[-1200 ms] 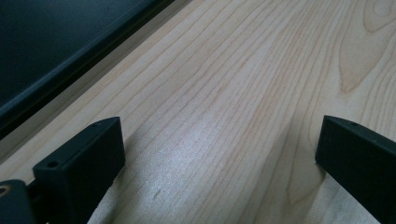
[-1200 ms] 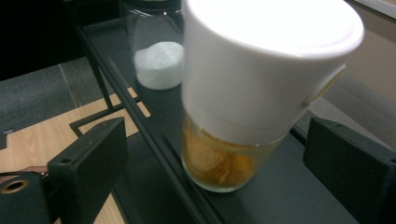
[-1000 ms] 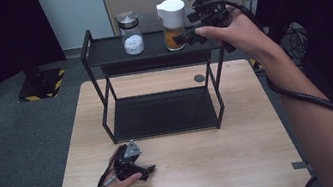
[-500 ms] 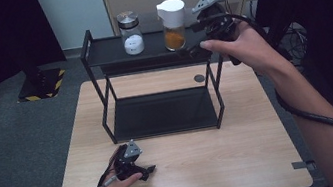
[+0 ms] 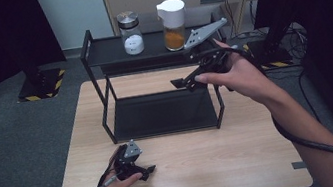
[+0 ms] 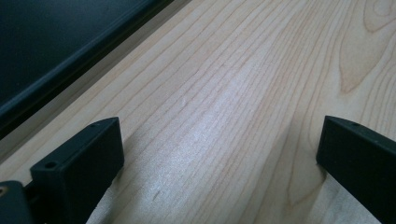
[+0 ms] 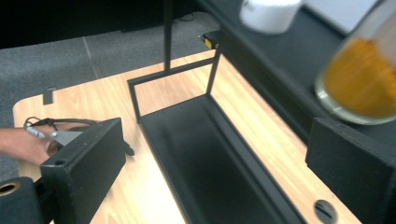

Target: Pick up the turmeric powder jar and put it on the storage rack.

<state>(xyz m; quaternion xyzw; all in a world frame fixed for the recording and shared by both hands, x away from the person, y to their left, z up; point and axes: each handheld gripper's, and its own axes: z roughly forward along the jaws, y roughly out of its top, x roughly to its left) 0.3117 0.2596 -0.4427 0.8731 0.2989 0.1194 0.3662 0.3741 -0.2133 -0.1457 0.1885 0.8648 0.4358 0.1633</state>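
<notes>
A black two-tier rack (image 5: 98, 59) stands on the wooden table (image 5: 246, 162). On its top shelf are a glass jar with a metal lid and white contents (image 5: 131, 34) and a white-lidded jar of orange powder (image 5: 173, 25). My right gripper (image 5: 182, 84) hangs in front of the rack's right end, below the orange jar, open with nothing between its jaws. In the right gripper view (image 7: 219, 140) the orange jar (image 7: 359, 79) is blurred at the upper right and the lower shelf (image 7: 210, 163) lies beneath. My left gripper (image 5: 147, 170) rests on the table near the front, open (image 6: 219, 140).
The rack's lower shelf (image 5: 163, 114) carries nothing. A small round dark hole (image 7: 323, 208) sits in the table by the rack's right foot. A cable (image 5: 313, 136) trails along the right forearm. Dark floor surrounds the table.
My right gripper has drawn away from the orange jar on the top shelf, coming down and toward the front. The left gripper has stayed put.
</notes>
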